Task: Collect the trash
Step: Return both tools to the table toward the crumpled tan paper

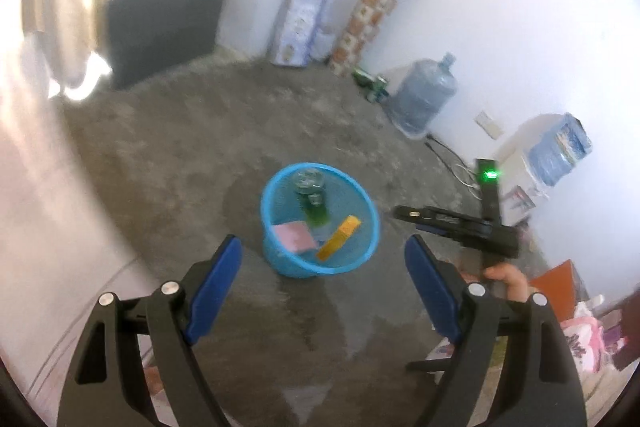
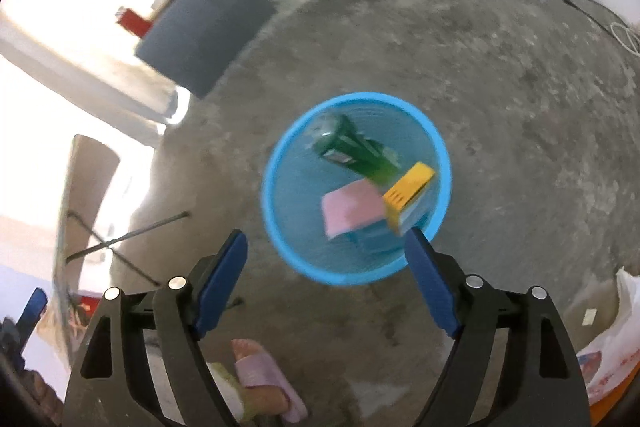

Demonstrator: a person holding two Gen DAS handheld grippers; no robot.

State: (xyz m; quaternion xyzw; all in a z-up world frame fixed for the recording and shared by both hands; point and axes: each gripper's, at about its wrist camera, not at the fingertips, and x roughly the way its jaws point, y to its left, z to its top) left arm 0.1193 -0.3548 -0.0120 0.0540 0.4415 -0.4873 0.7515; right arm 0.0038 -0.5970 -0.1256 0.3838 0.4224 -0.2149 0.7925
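On the bare concrete floor [image 2: 500,99] stands a round blue basket [image 2: 280,239], upright with its mouth open to both cameras, and all the collected trash lies inside it. Largest of the pieces is a green bottle [image 2: 352,147], leaning against the basket's far wall: in the right wrist view its long axis runs diagonally, one end up near the far-left rim and the other down toward the middle of the basket, while the left wrist view looks almost straight along it, so the green bottle [image 1: 314,205] appears foreshortened with a clear round end toward the camera. Next comes a flat pink packet [image 2: 352,209] lying low in the basket, then a yellow box [image 2: 408,197] tilted against the near-right wall; in the left wrist view this box [image 1: 339,238] reads as a thin yellow strip slanting up to the right. The left gripper [image 1: 324,267] hangs over the near side of the basket with its blue pads spread wide and nothing between them. The right gripper [image 2: 326,259] is likewise wide apart and empty, above the near rim. Only the left view shows the right gripper from the side [image 1: 452,223], held in a hand; only the right view shows a foot in a pink slipper [image 2: 260,371].
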